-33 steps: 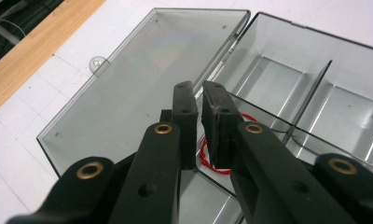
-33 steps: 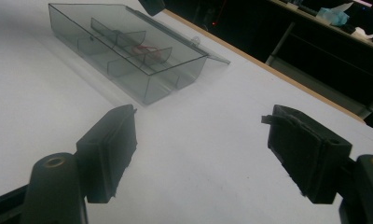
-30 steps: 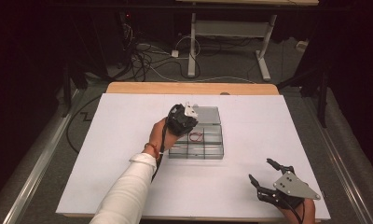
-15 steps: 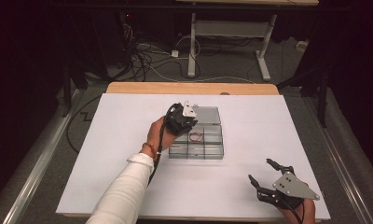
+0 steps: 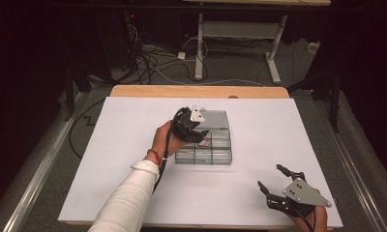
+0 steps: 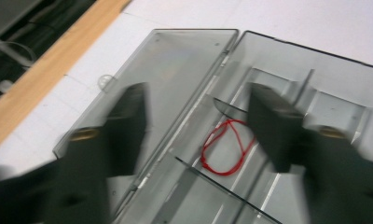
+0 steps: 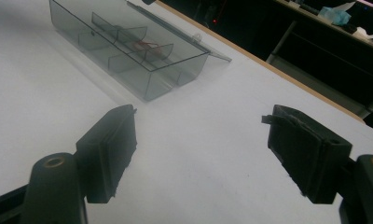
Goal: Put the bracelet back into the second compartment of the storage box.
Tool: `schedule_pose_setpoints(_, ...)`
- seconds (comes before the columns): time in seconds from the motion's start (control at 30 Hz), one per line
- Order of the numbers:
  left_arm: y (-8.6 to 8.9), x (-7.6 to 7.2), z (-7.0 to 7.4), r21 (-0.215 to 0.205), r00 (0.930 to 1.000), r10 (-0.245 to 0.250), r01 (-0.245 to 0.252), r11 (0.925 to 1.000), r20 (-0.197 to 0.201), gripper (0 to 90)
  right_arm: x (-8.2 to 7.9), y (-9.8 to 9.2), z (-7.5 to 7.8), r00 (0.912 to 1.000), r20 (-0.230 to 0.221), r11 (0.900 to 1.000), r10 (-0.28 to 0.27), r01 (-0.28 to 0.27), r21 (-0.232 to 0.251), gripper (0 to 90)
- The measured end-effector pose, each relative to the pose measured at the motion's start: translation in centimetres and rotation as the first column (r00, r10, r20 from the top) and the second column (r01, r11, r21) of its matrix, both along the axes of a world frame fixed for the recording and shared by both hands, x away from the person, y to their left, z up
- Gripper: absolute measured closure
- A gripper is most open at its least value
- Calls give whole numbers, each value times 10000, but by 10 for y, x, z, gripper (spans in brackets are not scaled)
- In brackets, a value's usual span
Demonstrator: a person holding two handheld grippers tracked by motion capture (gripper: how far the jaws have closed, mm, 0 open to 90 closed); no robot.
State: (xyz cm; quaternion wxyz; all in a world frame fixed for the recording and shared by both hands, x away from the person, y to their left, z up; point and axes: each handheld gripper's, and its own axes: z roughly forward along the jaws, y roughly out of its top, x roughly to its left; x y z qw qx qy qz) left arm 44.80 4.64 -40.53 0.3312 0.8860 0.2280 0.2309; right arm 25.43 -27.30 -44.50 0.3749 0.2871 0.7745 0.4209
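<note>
- Barely anything has shifted since a second ago: the left gripper hangs over the same spot on the clear compartment box, maybe tipped a touch lower.
- Red string loop lies in one of the box's compartments, right between the left gripper's spread jaws, which aren't touching it as far as I can see.
- Box lid is flipped open and lies flat on the white table, on the far side of the box.
- My guess: it's lined up to pinch that loop, so the next bit is dropping between the dividers without knocking them.
- Right gripper sits parked near the front right corner, jaws wide, holding nothing, well apart from the box.
</note>
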Motion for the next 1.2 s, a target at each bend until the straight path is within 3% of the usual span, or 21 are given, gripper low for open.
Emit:
schedule_pose_setpoints(0.1,-2,-2,0,-2,9996,-69,69,10000,271,294,0,1,-1,10000,-39,10000,7,-7,-35,243)
schedule_pose_setpoints(0.23,-2,-5,2,-73,9978,-31,35,10000,662,212,0,0,0,10000,-22,10000,-8,8,3,242)
schedule_pose_setpoints(0.43,1,-17,2,209,9918,-407,385,9990,1210,210,-1,0,0,10000,-10,10000,17,-17,-32,243)
schedule_pose_setpoints(0.57,7,-28,-1,-59,9872,-593,608,9981,1479,210,-1,0,-1,10000,-44,10000,14,-14,-13,243)
schedule_pose_setpoints(1.03,14,-51,1,-619,9772,-984,1118,9918,1880,210,3,4,0,9999,3,9999,-128,128,-96,243)
schedule_pose_setpoints(1.2,14,-59,-1,-602,9740,-1086,1227,9906,1987,210,2,4,1,9999,56,9998,-146,146,-108,243)
